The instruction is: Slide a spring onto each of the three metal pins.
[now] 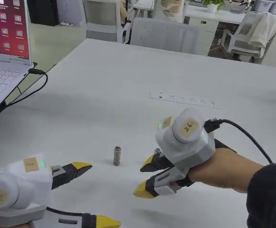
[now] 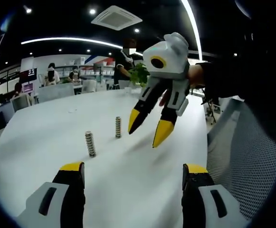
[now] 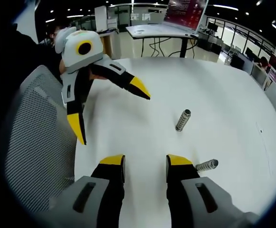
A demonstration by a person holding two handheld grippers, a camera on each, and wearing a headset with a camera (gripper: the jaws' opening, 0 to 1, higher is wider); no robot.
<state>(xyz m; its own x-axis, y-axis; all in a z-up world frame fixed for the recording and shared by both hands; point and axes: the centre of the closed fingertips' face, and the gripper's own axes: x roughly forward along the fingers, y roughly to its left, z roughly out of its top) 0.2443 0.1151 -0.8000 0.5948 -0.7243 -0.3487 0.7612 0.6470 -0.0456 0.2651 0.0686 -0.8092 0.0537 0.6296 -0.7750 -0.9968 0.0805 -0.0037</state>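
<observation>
A: Springs?
B: We see 2 upright on the surface (image 1: 128, 85): one spring (image 1: 117, 156) btwn L hand-held gripper (image 1: 102, 194) & R hand-held gripper (image 1: 141, 179), other spring (image 3: 207, 165) just beside R's jaw.
A: Jaws?
B: Both apart, empty; L's wider.

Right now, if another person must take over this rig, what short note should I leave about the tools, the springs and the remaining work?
Left tool: open, empty, at the near left of the table.
Right tool: open, empty, jaws pointing toward the left tool.
Things: the first spring stands upright between the two tools. The second spring stands close beside the right tool's jaw.
Done: both look already slid onto pins, though the pins inside are hard to see.
Left: I count two only, so find the third pin and its spring and finish that one.
</observation>
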